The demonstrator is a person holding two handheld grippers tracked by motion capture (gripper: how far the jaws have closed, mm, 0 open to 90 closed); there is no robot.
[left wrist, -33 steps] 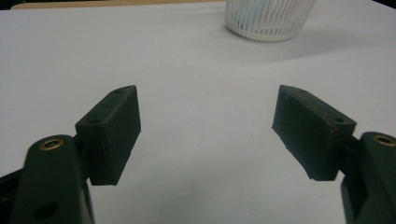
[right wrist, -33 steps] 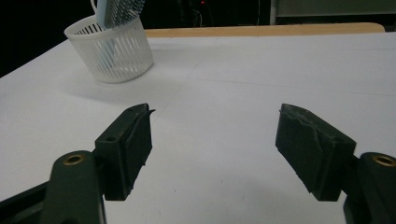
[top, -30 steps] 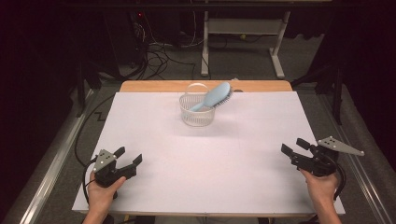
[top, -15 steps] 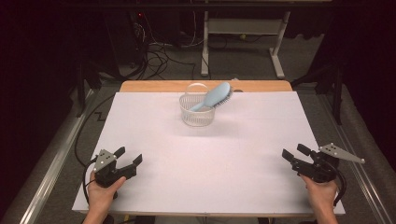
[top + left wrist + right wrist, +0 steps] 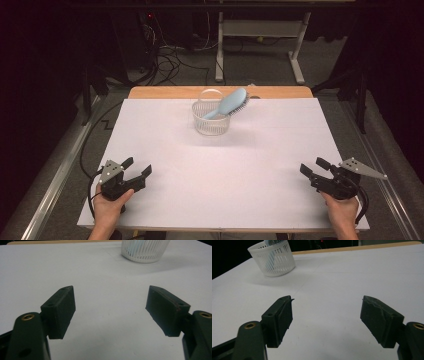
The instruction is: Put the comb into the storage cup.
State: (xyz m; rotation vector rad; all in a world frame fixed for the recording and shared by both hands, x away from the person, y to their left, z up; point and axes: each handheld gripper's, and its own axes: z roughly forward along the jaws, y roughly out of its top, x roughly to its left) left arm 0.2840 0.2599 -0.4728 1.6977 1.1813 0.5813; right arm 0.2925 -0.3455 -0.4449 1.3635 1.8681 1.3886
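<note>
Both hands rest at the near edge of the white table [image 5: 260, 165], one at each corner, wrists low and the claws pointing toward the far side. The left gripper [image 5: 136, 169] sits at the near left with its jaws spread wide and nothing between them. The right gripper [image 5: 314, 167] sits at the near right; its jaws have just been opening and stand apart over bare tabletop. Well apart from both, at the far middle of the table, stands a white basket [image 5: 211, 120] with a light blue hairbrush [image 5: 231, 104] leaning out over its right rim.
</note>
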